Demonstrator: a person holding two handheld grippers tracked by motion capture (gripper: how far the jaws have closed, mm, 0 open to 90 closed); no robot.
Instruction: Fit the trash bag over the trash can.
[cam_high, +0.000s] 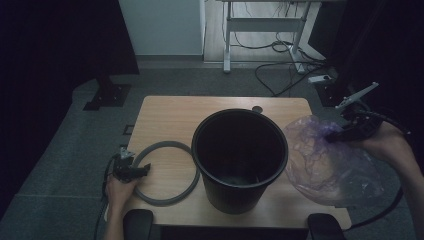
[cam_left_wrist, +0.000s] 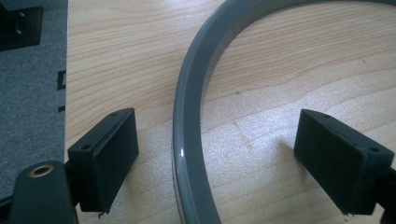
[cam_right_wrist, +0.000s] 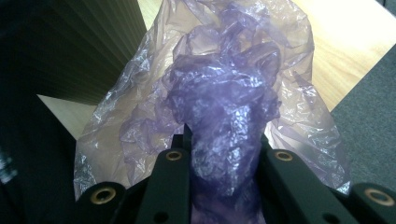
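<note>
Broadly, the wooden table (cam_high: 165, 116) carries a black bucket (cam_high: 240, 157) standing upright near its middle, mouth up. Just right of the bucket, a crumpled purple plastic bag (cam_high: 327, 162) hangs over the table's right edge, its gathered top pinched in the right tool (cam_high: 336, 136), whose jaws are clamped tight on the film; in the right gripper view the bag (cam_right_wrist: 224, 93) bunches up between the two black jaws. Left of the bucket, a grey ring (cam_high: 167, 172) lies flat on the table, touching the bucket's side. The left tool (cam_high: 142, 171) rests at the ring's left edge, jaws spread wide astride the ring's band (cam_left_wrist: 189, 140) without pressing it.
</note>
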